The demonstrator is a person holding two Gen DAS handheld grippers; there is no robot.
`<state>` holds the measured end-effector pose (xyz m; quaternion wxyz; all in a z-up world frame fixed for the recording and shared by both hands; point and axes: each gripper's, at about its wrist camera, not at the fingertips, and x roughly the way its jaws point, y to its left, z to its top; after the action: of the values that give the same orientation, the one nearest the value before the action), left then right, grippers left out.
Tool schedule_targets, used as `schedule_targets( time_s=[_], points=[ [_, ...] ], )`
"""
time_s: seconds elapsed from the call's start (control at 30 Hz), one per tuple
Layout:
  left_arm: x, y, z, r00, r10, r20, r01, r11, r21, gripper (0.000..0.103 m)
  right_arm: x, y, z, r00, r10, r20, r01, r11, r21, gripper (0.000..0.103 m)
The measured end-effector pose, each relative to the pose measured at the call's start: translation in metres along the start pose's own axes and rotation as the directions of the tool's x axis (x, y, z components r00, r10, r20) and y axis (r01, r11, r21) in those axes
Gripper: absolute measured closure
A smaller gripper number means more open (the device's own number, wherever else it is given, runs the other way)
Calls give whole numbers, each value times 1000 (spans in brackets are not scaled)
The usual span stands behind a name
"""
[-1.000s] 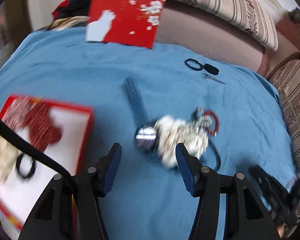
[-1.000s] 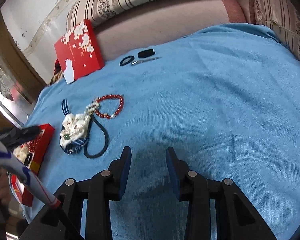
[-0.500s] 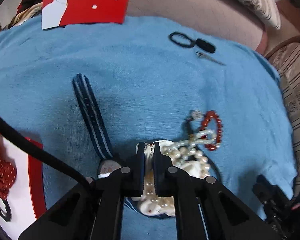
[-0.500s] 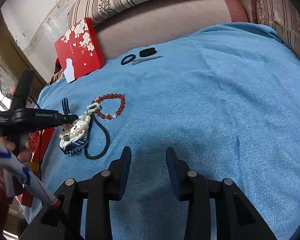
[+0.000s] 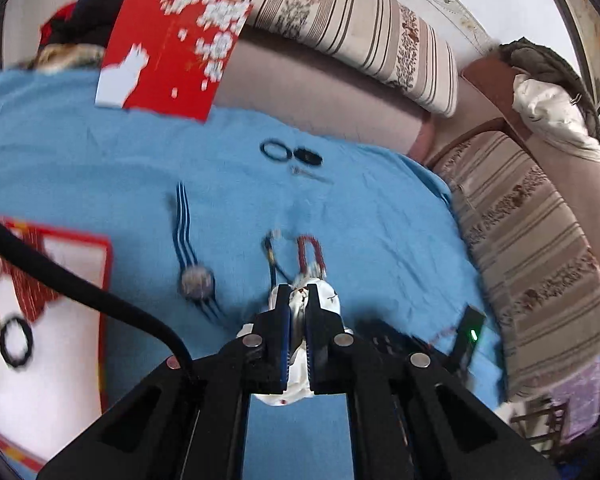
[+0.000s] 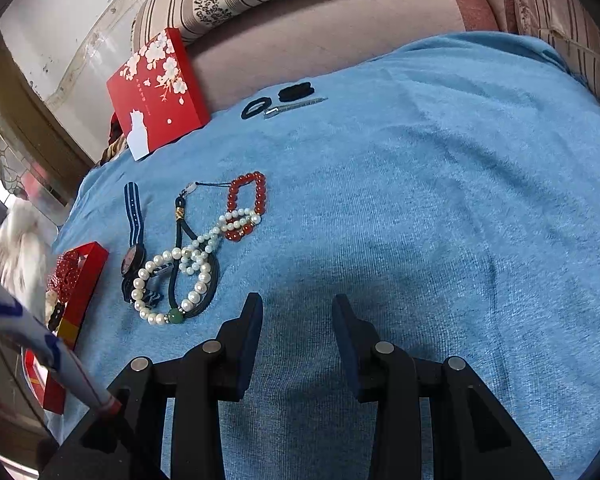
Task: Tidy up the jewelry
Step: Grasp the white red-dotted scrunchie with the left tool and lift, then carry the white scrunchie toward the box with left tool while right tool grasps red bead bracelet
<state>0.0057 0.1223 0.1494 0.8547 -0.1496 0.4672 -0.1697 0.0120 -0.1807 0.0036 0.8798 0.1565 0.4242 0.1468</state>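
Note:
My left gripper point(image 5: 298, 300) is shut on a white fabric piece point(image 5: 329, 300) and holds it above the blue blanket point(image 5: 100, 168). In the right wrist view that piece is a white blur point(image 6: 20, 236) at the far left. On the blanket lie a pearl necklace point(image 6: 188, 264) with a green bead, a striped-strap watch point(image 6: 134, 256), a black cord point(image 6: 178, 240) and a red bead bracelet point(image 6: 256, 200). My right gripper point(image 6: 296, 320) hovers open over bare blanket to the right of them, with nothing between its fingers.
An open red box point(image 5: 106, 280) with a white lining holds a black ring and red items at the left. Its red lid point(image 6: 156, 92) leans against the sofa back. Two black hair ties point(image 6: 256, 108) and a metal clip point(image 6: 296, 105) lie at the far edge.
The left gripper shut on the white piece in the jewelry pile and lifted it away towards the left, uncovering the pearls. The right gripper stayed where it was.

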Motion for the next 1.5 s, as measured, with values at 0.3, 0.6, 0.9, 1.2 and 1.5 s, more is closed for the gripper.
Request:
schedule_targets(
  time_s=[0.3, 0.6, 0.9, 1.2, 1.5],
  points=[
    [55, 56, -40, 975, 188, -120, -196, 979, -61, 88, 1, 3, -2, 1000, -3, 4, 3, 1000, -9, 64],
    [31, 67, -58, 981, 190, -38, -193, 976, -97, 49, -8, 14, -1, 999, 42, 1, -42, 999, -23, 64],
    [67, 64, -70, 980, 165, -107, -172, 984, -56, 48, 8, 39, 41, 998, 57, -8, -58, 996, -61, 61],
    [79, 59, -72, 978, 178, -111, -182, 983, -21, 53, 80, 32, 85, 998, -7, -63, 6, 1000, -11, 61],
    [53, 43, -74, 986, 148, -81, -151, 988, -29, 95, 71, 48, 95, 997, -43, -63, 40, 998, -57, 95]
  ],
)
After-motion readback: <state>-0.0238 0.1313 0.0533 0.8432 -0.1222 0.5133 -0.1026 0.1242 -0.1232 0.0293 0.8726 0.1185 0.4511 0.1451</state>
